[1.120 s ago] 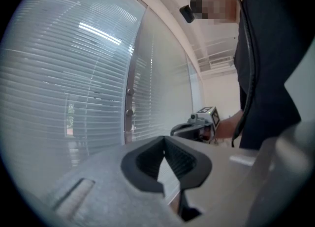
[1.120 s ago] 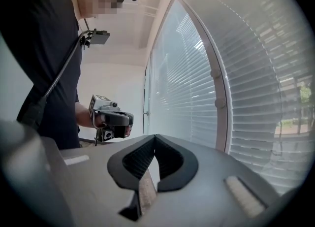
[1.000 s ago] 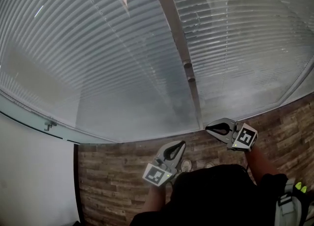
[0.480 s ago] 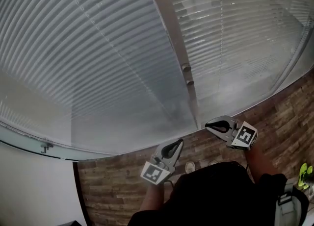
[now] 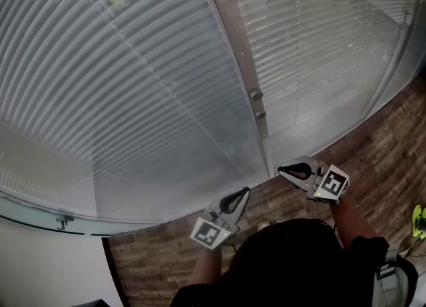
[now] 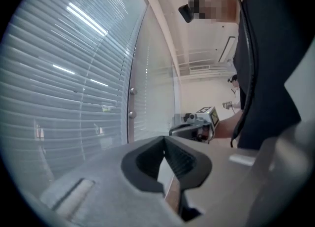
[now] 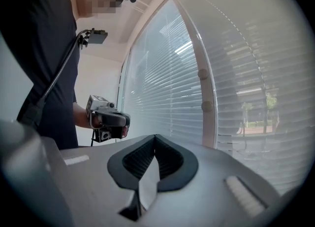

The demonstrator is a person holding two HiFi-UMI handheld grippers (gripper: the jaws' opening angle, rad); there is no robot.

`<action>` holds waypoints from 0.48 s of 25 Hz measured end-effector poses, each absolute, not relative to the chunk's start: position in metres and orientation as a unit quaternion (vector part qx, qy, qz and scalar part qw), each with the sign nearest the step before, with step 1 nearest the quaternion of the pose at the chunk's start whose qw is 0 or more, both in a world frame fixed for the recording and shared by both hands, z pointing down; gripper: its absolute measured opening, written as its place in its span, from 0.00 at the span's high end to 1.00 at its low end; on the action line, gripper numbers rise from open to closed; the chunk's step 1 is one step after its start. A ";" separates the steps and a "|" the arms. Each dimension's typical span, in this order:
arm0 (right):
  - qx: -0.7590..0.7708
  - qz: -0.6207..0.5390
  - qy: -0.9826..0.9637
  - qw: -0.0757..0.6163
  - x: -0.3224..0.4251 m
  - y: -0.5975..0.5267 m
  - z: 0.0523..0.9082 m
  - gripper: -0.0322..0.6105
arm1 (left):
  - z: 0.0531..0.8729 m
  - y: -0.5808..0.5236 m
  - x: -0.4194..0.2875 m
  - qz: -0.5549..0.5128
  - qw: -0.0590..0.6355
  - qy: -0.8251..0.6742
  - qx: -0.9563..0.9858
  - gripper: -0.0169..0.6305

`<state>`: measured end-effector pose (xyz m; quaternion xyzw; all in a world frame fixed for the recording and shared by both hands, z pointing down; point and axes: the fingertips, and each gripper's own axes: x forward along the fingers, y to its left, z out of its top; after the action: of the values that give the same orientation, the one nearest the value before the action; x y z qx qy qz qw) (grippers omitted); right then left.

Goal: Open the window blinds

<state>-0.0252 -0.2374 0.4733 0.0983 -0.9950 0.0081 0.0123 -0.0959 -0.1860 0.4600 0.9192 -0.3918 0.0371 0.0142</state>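
Observation:
Closed white slatted blinds cover the window, one (image 5: 133, 86) left of the pale upright frame post (image 5: 234, 39) and one (image 5: 326, 39) right of it. Two round knobs (image 5: 256, 94) sit on the post. My left gripper (image 5: 245, 193) is held level over the floor, just short of the window's bottom edge, shut with nothing in it; in its own view the jaw tips (image 6: 164, 138) meet. To its right my right gripper (image 5: 281, 170) is also shut and empty, tips together (image 7: 155, 136), close to the foot of the post. Neither touches the blinds.
Brown wood-plank floor (image 5: 379, 152) runs along the window's base. A white wall (image 5: 46, 266) with a small metal bracket (image 5: 64, 220) is at the lower left. A yellow-green object (image 5: 420, 218) lies at the right edge. The person's dark-clothed body fills the bottom centre.
The view has swung, so the blinds and post slide across the picture. Both grippers have shifted slightly along the window and stay shut. The slats are unchanged.

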 end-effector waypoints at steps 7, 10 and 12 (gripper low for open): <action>0.130 0.009 -0.991 0.013 -0.042 -0.237 0.469 0.94 | 0.454 -0.184 -0.111 0.044 0.010 -0.366 0.930 0.97; 0.134 0.006 -0.991 0.020 -0.049 -0.233 0.475 0.94 | 0.455 -0.181 -0.115 0.046 0.012 -0.356 0.933 0.97; 0.137 0.008 -0.990 0.018 -0.053 -0.233 0.475 0.94 | 0.457 -0.180 -0.118 0.047 0.013 -0.353 0.934 0.97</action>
<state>-0.0530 -0.2327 0.4751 0.1372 -0.9903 0.0080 0.0184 -0.1183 -0.1804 0.4572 0.9344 -0.3529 0.0467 0.0132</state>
